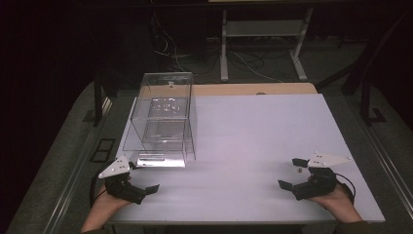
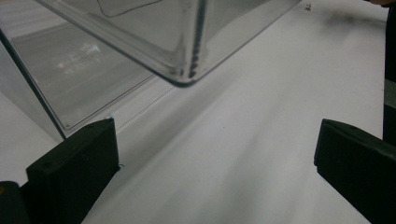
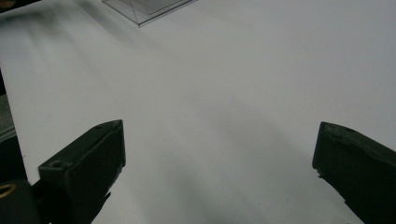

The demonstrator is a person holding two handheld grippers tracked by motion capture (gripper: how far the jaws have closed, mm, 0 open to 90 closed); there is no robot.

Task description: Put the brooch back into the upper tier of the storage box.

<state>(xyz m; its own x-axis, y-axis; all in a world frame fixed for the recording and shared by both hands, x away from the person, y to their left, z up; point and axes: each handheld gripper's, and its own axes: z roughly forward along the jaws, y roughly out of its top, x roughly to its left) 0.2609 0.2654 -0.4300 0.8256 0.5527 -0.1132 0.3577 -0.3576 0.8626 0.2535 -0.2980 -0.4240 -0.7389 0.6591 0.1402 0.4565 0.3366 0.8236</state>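
We hold our left gripper [image 1: 144,179] just beside the clear box [image 1: 163,117], jaws wide open, right gripper [image 1: 291,173] open too, tiny speck [image 1: 299,170] near it too small to tell, table [image 1: 253,141] white.

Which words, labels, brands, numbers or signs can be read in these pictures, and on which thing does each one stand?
None can be read.
The clear plastic box shows pale marks on its shelves, too blurred to read.
The left gripper, the right gripper and the white table bear no visible writing.
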